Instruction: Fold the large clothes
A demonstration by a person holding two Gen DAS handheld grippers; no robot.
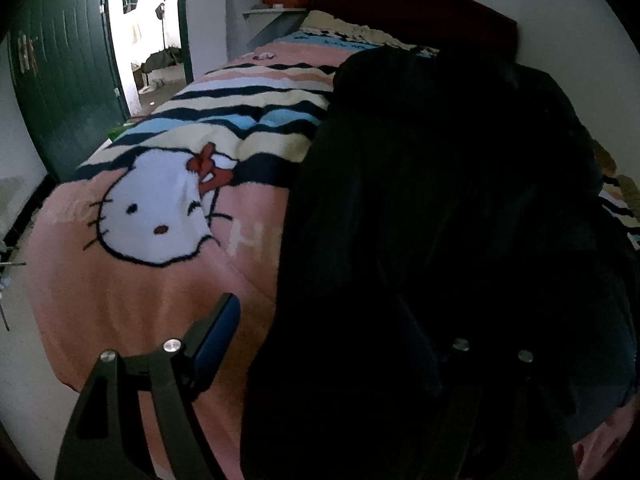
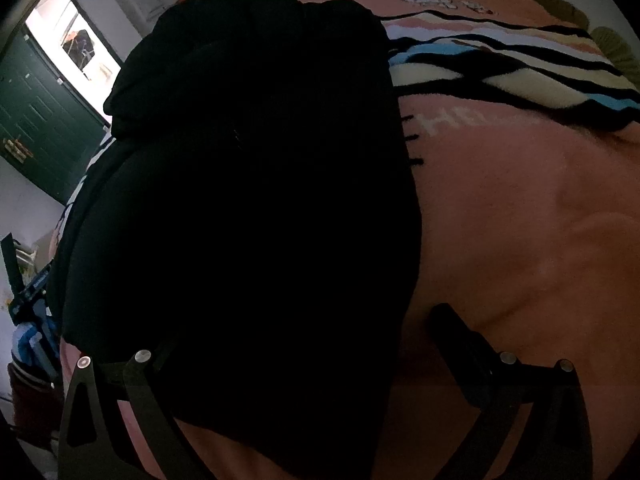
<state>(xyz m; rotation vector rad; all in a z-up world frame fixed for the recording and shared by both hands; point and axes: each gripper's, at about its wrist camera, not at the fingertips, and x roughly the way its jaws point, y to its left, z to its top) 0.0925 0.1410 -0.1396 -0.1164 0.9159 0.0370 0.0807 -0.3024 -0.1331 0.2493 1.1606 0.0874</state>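
- A big black coat (image 1: 440, 220) lay in a heap on the bed (image 1: 132, 300), reaching from the near edge up toward the headboard (image 1: 412, 4).
- My left gripper (image 1: 340, 344) was spread wide, one finger over the coat.
- My right gripper (image 2: 296, 340) was spread wide too, over the coat's near edge.

A black garment (image 1: 440, 220), possibly a jacket, lies on the blanket-covered bed (image 1: 132, 300).
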